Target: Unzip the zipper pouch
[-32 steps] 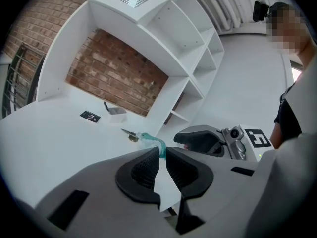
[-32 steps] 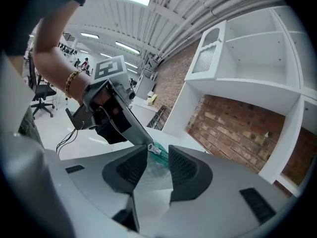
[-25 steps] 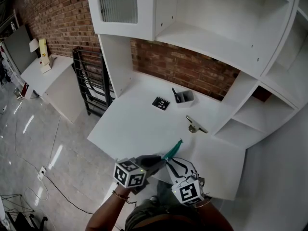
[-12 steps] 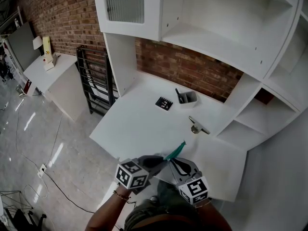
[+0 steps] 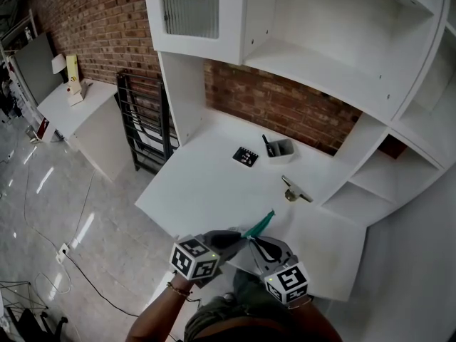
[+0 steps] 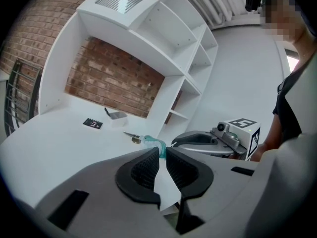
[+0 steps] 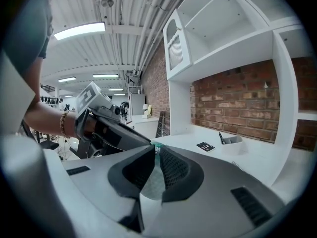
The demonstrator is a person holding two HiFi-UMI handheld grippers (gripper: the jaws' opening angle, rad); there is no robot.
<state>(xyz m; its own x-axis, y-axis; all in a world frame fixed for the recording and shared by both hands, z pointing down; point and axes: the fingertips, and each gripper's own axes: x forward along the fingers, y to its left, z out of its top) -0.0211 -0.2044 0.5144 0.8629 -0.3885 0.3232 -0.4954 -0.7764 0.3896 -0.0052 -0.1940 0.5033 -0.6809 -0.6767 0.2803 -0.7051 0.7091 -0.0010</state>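
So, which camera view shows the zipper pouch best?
Left gripper view: the pouch shows its teal end and pale body at the jaws. Right gripper view: only a pale sliver. Head view: a small teal strip.

Workshop-like lab, brick wall (image 5: pixel 285 109), white shelving (image 5: pixel 335 66)

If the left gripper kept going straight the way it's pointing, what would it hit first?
The left gripper clamps the pouch; past that, probably the small metal piece on the white desk, though depth is unclear.
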